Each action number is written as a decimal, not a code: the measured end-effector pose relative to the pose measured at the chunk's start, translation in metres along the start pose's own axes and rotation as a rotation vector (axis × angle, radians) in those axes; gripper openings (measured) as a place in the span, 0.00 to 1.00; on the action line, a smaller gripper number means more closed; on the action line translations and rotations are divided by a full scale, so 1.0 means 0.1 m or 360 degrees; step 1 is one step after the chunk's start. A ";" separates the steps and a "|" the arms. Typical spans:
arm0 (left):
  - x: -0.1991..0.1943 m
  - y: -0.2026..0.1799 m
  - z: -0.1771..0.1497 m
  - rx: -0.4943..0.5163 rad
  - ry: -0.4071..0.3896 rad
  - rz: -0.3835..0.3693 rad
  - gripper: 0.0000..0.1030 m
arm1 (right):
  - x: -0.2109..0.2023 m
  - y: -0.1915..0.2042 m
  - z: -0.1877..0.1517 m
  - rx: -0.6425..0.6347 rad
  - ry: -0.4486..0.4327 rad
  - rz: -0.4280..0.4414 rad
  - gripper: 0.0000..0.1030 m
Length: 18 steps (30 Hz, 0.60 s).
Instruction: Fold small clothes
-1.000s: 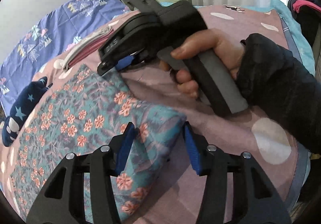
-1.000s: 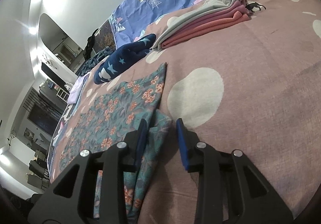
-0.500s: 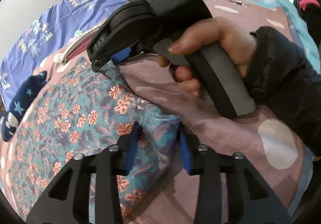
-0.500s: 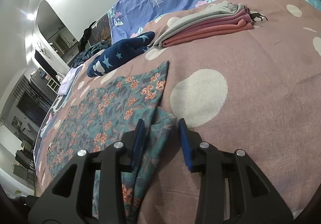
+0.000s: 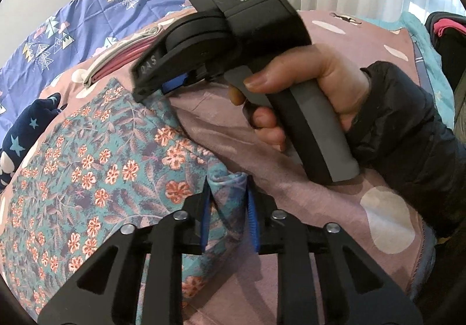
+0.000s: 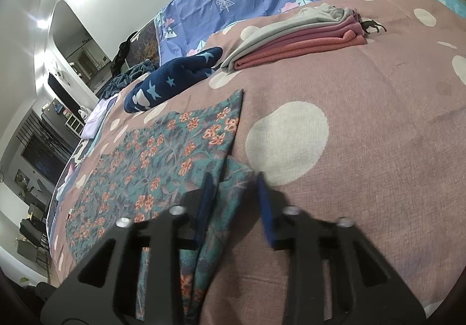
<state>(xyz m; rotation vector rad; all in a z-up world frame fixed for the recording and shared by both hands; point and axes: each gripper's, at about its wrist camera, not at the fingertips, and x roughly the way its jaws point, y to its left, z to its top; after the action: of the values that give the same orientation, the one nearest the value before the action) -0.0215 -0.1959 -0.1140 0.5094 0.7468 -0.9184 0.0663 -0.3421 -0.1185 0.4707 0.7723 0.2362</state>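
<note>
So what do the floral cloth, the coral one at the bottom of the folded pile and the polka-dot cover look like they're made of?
Floral cloth: thin, matte woven fabric, probably cotton; it bunches softly between the left gripper pads.
Coral cloth: a knit, judging by its dotted mesh texture; fibre unclear.
Polka-dot cover: matte woven cloth with visible grain, likely cotton.

left wrist: low, close over bed (image 5: pixel 335 200), looks along its fingers toward curtains | right wrist: low over bed, faces headboard wall | shared: floral cloth (image 5: pixel 110 156) (image 6: pixel 163 162), folded stack (image 6: pixel 294 40)
</note>
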 end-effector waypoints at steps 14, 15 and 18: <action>-0.07 -0.14 -0.11 0.0029 -0.0098 -0.0020 0.10 | 0.05 -0.25 0.07 0.0215 0.0016 0.0198 0.05; -0.07 -0.15 -0.11 0.0036 -0.0100 -0.0012 0.10 | 0.05 -0.23 0.07 0.0205 0.0022 0.0212 0.09; -0.08 -0.17 -0.12 0.0055 -0.0109 0.0006 0.10 | 0.01 -0.19 0.08 0.0196 0.0023 0.0347 0.38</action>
<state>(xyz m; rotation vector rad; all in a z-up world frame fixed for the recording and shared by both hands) -0.0433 -0.1929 -0.1173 0.5073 0.6687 -0.9421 0.0729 -0.3607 -0.1232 0.6715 0.7523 0.3967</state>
